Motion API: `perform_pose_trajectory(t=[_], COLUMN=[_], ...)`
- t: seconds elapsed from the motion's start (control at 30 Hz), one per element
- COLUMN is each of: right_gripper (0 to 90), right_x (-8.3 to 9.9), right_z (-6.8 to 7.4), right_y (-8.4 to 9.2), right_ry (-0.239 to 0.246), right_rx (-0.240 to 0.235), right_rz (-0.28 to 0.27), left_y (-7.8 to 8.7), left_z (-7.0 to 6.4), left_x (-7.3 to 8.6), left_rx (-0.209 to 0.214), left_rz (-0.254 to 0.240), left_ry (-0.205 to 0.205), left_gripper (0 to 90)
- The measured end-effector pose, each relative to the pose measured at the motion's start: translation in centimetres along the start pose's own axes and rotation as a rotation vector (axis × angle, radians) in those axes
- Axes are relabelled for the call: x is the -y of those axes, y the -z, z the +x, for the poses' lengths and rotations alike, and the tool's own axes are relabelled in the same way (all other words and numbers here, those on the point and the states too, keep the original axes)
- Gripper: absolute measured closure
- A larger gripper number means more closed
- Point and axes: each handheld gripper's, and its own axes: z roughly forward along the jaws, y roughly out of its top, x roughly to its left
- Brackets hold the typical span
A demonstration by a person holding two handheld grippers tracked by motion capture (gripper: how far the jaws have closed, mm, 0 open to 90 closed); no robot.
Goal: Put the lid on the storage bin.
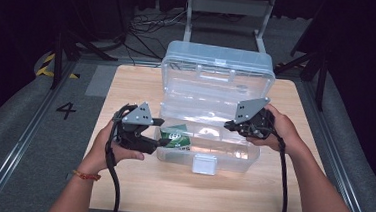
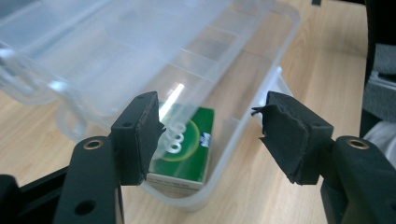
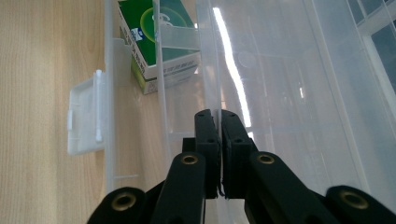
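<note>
A clear plastic organiser box (image 1: pixel 232 159) stands open on the wooden table, its lid (image 1: pixel 217 70) tipped up at the back. A green carton (image 1: pixel 175 136) lies in the box's left end compartment. My left gripper (image 1: pixel 163 132) hovers at that end, open. In the left gripper view the green carton (image 2: pixel 189 144) lies below and beyond the left gripper (image 2: pixel 212 133), and the pads do not touch it. My right gripper (image 1: pixel 229 125) reaches into the box from the right. Seen from the right gripper (image 3: pixel 219 126), the jaws are shut on a thin clear inner wall (image 3: pixel 211 70), with the green carton (image 3: pixel 154 32) farther along.
The box's white front latch (image 1: pixel 204 164) hangs toward the table's near edge. Bare wood (image 1: pixel 120 181) surrounds the box on the left, right and front. Dark stands and cables sit on the floor beyond the table.
</note>
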Motion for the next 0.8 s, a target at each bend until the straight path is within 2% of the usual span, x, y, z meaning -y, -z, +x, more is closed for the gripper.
perform_pose_trajectory(t=[0.1,0.17,0.37,0.47,0.63,0.8], right_gripper=[87.9,87.9,87.9,87.9,87.8,87.4], right_x=[0.0,-0.1,0.0,0.0,0.1,0.1], right_z=[0.1,0.2,0.4,0.6,0.8,1.1], right_y=[0.0,0.0,0.0,0.0,0.0,0.0], right_ry=[0.013,0.013,0.014,0.018,0.017,0.024], right_rx=[0.0,0.005,0.005,0.005,0.006,0.011], right_rz=[-0.003,-0.002,-0.004,-0.002,-0.003,0.004], left_y=[0.2,0.2,-0.3,-0.8,-1.3,-1.5], left_z=[0.6,1.4,3.2,4.2,5.4,6.1], left_x=[-0.5,-1.1,-2.7,-3.6,-4.9,-5.3], left_rx=[-0.018,-0.038,-0.099,-0.1,-0.129,-0.155], left_rz=[-0.014,-0.022,-0.002,-0.003,-0.004,-0.006], left_ry=[0.014,0.04,0.07,0.089,0.101,0.12], left_gripper=[38.6,39.5,40.4,41.0,44.1,48.2])
